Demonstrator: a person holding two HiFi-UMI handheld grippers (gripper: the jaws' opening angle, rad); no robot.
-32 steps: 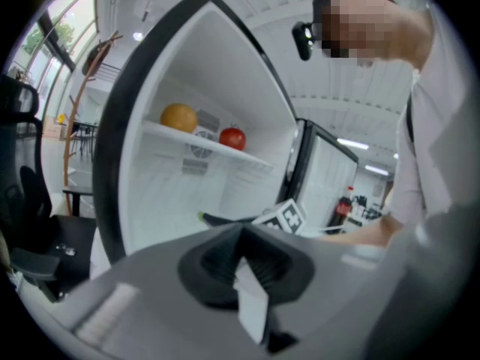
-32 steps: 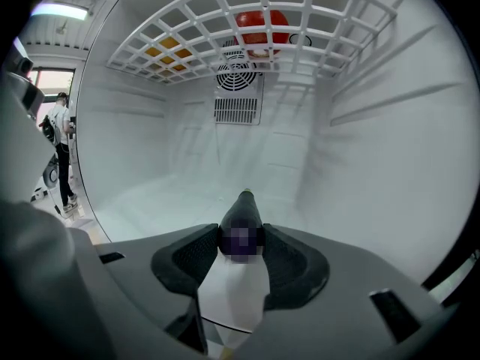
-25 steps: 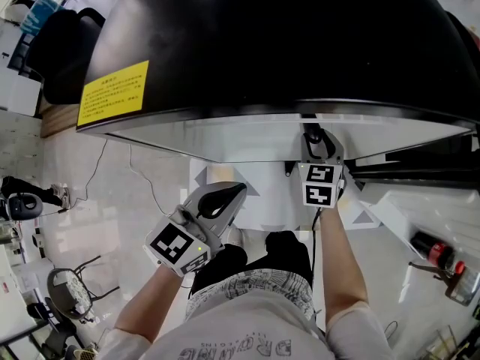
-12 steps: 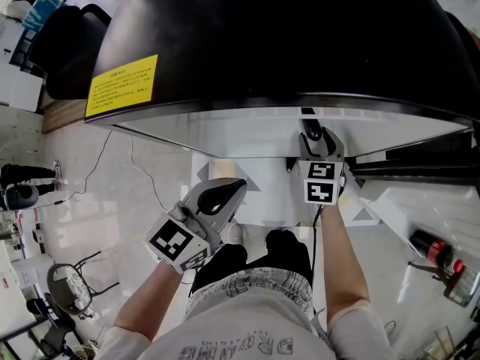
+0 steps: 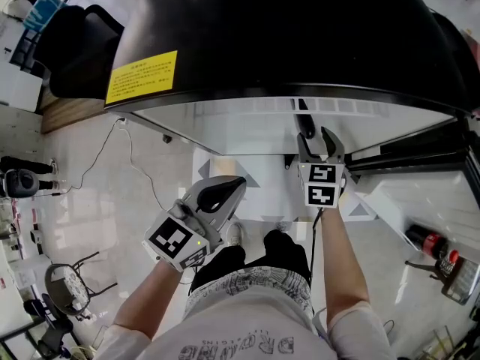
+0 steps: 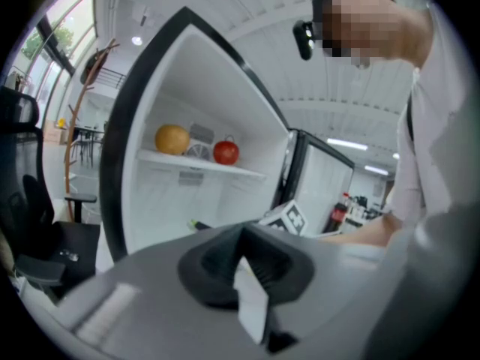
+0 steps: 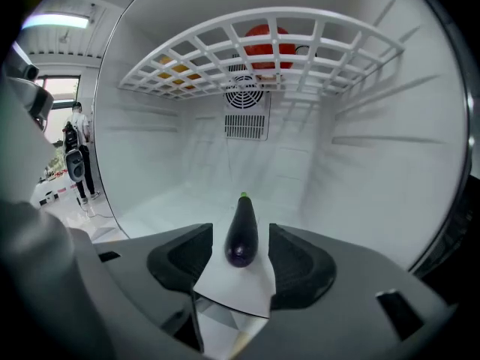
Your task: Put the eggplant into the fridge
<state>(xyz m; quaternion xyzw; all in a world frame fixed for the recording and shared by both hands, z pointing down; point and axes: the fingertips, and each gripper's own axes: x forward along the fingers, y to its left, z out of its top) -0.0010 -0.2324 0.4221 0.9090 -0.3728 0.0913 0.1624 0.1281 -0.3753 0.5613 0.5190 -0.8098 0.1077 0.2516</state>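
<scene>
The dark purple eggplant (image 7: 241,235) lies on the white floor of the open fridge (image 7: 172,201), green stem pointing to the back wall. My right gripper (image 7: 240,240) reaches into the fridge and is open; its jaws have just been opening, and the eggplant sits between them with a gap on each side. In the head view the right gripper (image 5: 313,142) shows spread jaws at the fridge opening. My left gripper (image 5: 225,190) hangs outside the fridge at the lower left, shut and empty, and the left gripper view shows its closed tips (image 6: 244,265).
A white wire shelf (image 7: 255,51) spans the fridge above the eggplant, carrying a red fruit (image 7: 266,43) and an orange one (image 6: 172,139). The black fridge top (image 5: 300,36) bears a yellow label (image 5: 142,76). The open door at right holds a bottle (image 5: 427,242).
The right gripper's jaws have spread apart and let go of the eggplant, which now rests on the fridge floor. The gripper has lifted slightly. The left gripper has stayed put.
</scene>
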